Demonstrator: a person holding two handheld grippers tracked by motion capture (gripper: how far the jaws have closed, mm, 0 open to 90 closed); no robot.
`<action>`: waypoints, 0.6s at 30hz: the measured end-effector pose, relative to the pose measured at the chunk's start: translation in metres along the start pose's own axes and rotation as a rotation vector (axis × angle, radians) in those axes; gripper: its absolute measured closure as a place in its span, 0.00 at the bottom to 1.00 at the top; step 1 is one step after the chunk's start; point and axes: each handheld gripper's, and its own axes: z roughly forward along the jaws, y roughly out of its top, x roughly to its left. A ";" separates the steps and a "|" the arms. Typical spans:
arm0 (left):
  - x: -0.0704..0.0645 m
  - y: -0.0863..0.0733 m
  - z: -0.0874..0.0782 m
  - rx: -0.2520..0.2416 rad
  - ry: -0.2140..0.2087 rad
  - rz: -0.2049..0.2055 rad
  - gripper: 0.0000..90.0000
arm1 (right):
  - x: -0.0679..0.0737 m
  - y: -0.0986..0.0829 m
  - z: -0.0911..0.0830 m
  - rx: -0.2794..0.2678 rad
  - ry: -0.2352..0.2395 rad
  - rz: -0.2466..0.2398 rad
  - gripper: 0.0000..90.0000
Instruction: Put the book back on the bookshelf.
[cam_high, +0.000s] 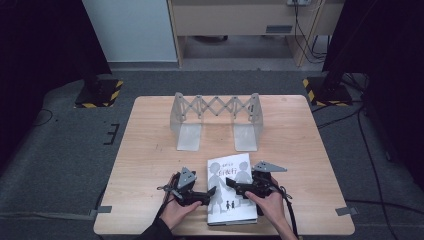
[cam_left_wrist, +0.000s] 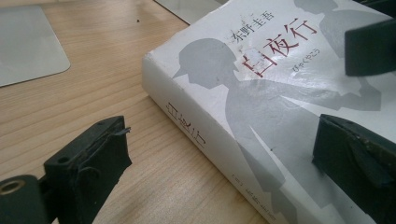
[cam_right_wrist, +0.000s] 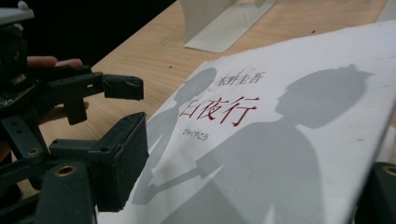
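Lying flat at the near edge of the wooden table, the white book sits between the left gripper and the right gripper, well short of the folding book stand. Left gripper view: jaws spread wide, one on the table beside the spine, the other over the cover; the book looks thick, stiff and fairly heavy, its matte cover not slippery, so pinch across spine and cover. Right gripper view: jaws open astride the book, holding nothing.
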 end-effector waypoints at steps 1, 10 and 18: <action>0.001 0.000 0.000 0.001 -0.002 -0.004 0.03 | 0.000 -0.001 0.002 -0.009 -0.005 -0.002 0.27; 0.001 -0.001 0.000 -0.001 -0.007 -0.012 0.03 | -0.002 -0.001 0.001 -0.011 -0.021 0.017 0.36; 0.002 -0.001 0.000 0.001 -0.023 -0.017 0.05 | -0.005 0.000 -0.002 -0.008 -0.036 0.059 0.49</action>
